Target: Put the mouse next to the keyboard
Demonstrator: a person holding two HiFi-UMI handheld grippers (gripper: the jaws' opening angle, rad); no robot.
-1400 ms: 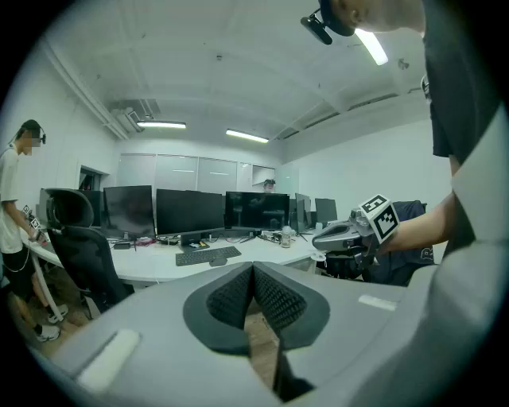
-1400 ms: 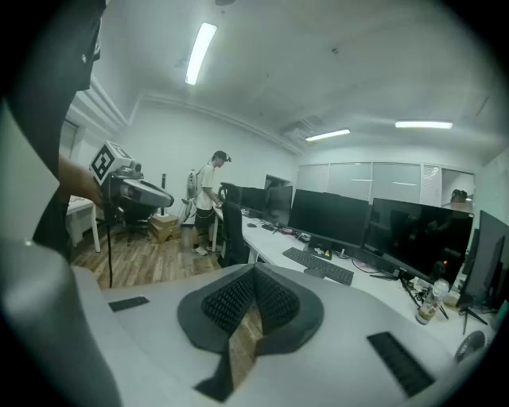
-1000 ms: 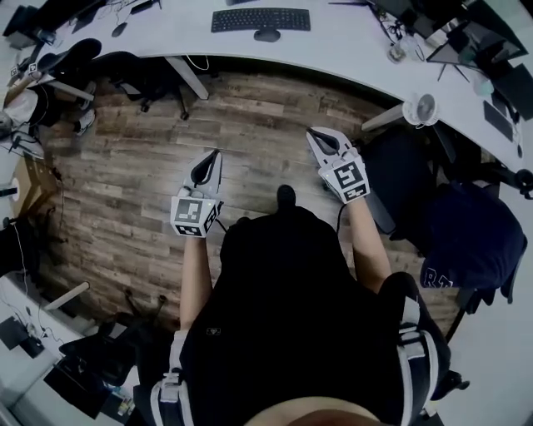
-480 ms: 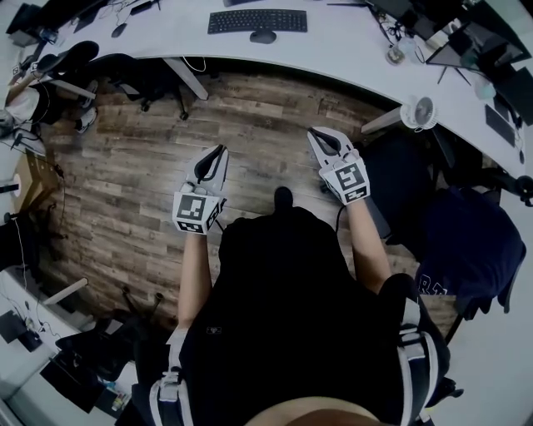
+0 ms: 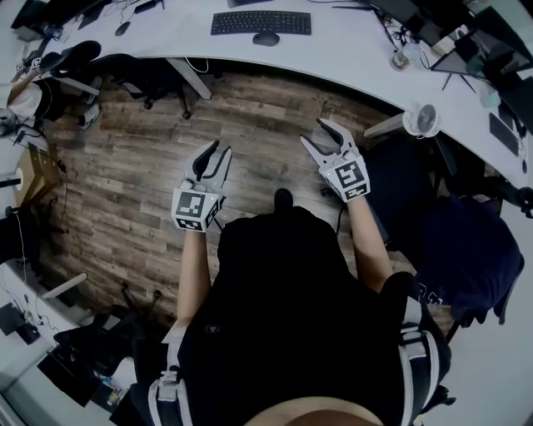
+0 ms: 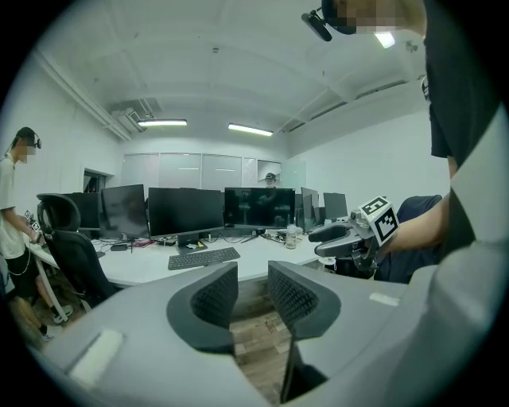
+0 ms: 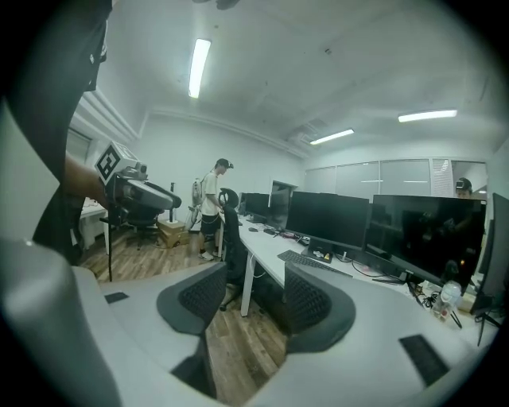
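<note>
A black keyboard (image 5: 260, 22) lies on the curved white desk (image 5: 350, 50) at the top of the head view, with a dark mouse (image 5: 266, 38) just in front of it. Both grippers hang over the wooden floor, well short of the desk. My left gripper (image 5: 212, 158) has its jaws opening, with nothing between them. My right gripper (image 5: 326, 137) is opening too and is empty. The left gripper view shows the keyboard (image 6: 203, 257) beyond the left gripper (image 6: 252, 294). In the right gripper view the keyboard (image 7: 314, 263) sits past the right gripper (image 7: 250, 298).
Monitors (image 6: 185, 211) line the desk's back. A small fan (image 5: 420, 122) stands on the desk at right. Office chairs sit at the left (image 5: 125, 71) and right (image 5: 466, 241). One person stands at the left (image 6: 12, 207), another by a chair (image 7: 211, 207).
Both grippers' jaws have gone from shut to apart. Both hands have shifted slightly forward toward the desk.
</note>
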